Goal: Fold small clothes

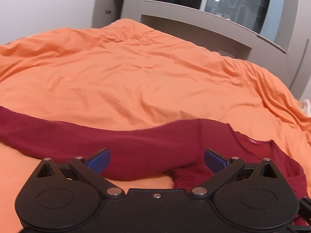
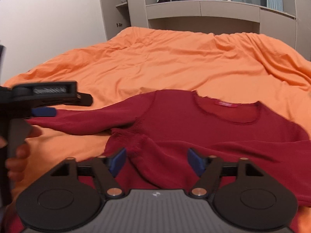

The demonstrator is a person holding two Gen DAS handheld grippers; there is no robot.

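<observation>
Orange bedcover [image 2: 175, 64] supports a dark red long-sleeved top [image 2: 194, 132], neckline away. Left gripper [image 1: 157, 160] and right gripper [image 2: 156, 162] hover over it, jaws wide, nothing clamped.

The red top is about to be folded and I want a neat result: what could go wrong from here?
1. The sleeve lies stretched out sideways on the wrinkled orange duvet; folding over that soft surface may set creases in the red top.
2. The right gripper hangs open over bunched fabric near the armpit, so closing there could catch several layers.
3. The left gripper, also open, is close by; the two could get in each other's way.
</observation>
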